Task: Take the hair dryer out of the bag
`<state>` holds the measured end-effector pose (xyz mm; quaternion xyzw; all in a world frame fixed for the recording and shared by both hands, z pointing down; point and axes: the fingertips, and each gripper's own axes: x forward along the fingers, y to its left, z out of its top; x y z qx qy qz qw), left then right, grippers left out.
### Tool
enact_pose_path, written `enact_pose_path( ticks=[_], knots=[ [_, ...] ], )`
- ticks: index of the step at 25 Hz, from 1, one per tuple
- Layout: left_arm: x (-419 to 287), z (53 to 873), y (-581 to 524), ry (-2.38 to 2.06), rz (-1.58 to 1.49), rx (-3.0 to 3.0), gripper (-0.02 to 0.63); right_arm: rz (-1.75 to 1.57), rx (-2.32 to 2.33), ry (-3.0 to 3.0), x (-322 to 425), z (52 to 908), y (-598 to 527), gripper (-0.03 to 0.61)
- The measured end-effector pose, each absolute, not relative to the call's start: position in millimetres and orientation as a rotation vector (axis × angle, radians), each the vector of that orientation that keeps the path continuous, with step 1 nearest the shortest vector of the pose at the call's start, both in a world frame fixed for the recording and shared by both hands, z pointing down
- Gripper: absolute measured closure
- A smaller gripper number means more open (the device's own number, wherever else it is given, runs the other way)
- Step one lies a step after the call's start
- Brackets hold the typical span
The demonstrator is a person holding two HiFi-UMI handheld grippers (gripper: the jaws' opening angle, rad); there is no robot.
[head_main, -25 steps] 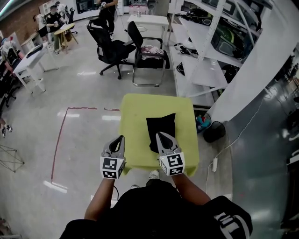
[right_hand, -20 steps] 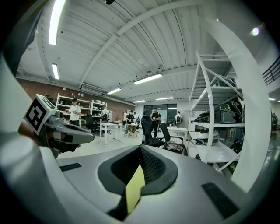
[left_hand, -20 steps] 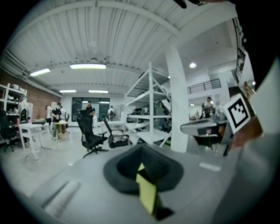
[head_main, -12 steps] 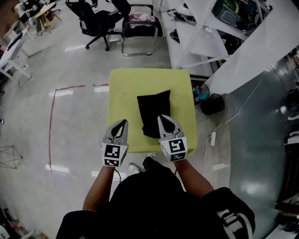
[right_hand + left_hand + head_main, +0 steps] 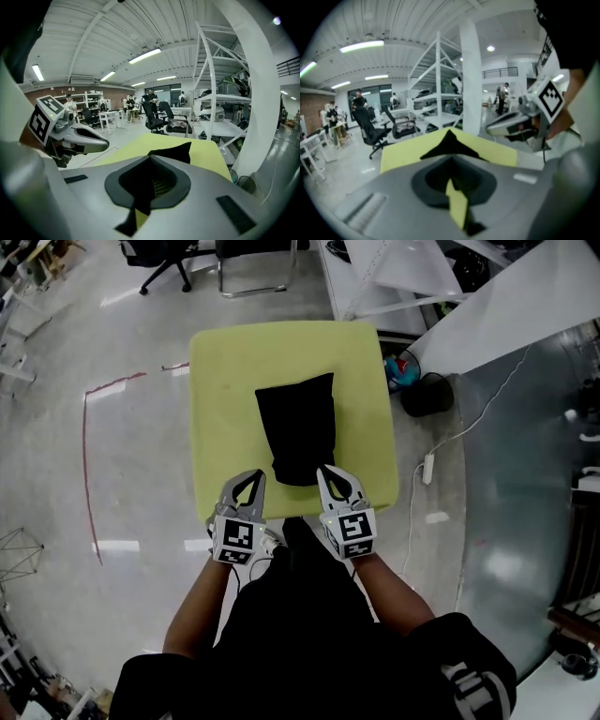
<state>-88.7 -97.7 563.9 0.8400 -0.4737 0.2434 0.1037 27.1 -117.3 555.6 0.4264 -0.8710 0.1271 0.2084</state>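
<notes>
A black fabric bag (image 5: 298,427) lies flat on the yellow-green table (image 5: 220,390), reaching toward its near edge. No hair dryer shows outside the bag. My left gripper (image 5: 250,480) is shut and empty, over the table's near edge just left of the bag's near end. My right gripper (image 5: 326,474) is also shut and empty, beside the bag's near right corner. In the left gripper view, the bag (image 5: 449,144) rises as a dark peak beyond the closed left gripper (image 5: 451,159), with the right gripper (image 5: 511,126) alongside. The right gripper view shows the bag (image 5: 174,151) ahead of the closed right gripper (image 5: 151,157).
White shelving (image 5: 403,268) stands beyond the table's far right corner. A black round object (image 5: 427,395) and a white cable with a power strip (image 5: 427,468) lie on the floor to the right. Office chairs (image 5: 159,254) stand far back. Red tape (image 5: 86,437) marks the floor at left.
Both grippers have come down side by side to the table's near edge, and the bag now lies right in front of them. Both stay shut.
</notes>
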Motion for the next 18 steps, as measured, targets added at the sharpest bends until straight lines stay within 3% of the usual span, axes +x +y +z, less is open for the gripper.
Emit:
enact_pose_path(
  ticks=[11,14,18],
  knots=[
    [-53,632,-71,-1.222,1.252,2.646,0.604,0.492,1.188,-2.359,37,609,-97,0.572],
    [-48,647,-69,-1.165,1.362,2.654,0.470,0.508,1.167,-2.353,37,618,-92,0.572],
    [-42,663,-70,-1.117,1.497,2.688,0.400,0.546,1.169,-2.348,34,628,-85,0.572]
  ],
)
